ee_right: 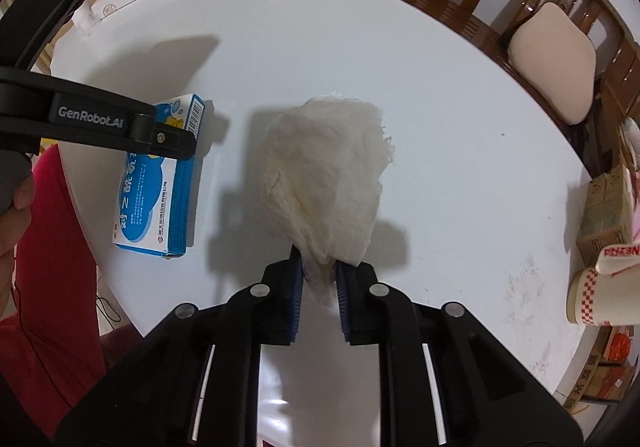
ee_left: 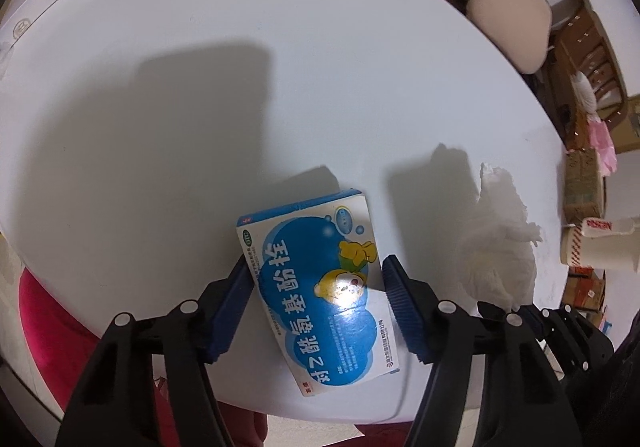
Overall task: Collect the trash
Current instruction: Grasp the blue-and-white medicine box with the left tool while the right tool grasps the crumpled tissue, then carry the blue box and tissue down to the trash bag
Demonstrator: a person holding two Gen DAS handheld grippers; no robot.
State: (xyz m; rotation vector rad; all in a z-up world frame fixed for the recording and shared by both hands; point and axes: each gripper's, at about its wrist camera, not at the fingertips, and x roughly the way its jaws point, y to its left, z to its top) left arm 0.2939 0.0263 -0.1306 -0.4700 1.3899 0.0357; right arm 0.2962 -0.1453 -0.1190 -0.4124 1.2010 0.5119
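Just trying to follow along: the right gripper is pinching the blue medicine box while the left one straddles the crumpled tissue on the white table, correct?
Not quite: the two are swapped. The right wrist view shows the right gripper pinching the crumpled tissue, and the left wrist view shows the left gripper straddling the blue medicine box. Both do sit on the white table.
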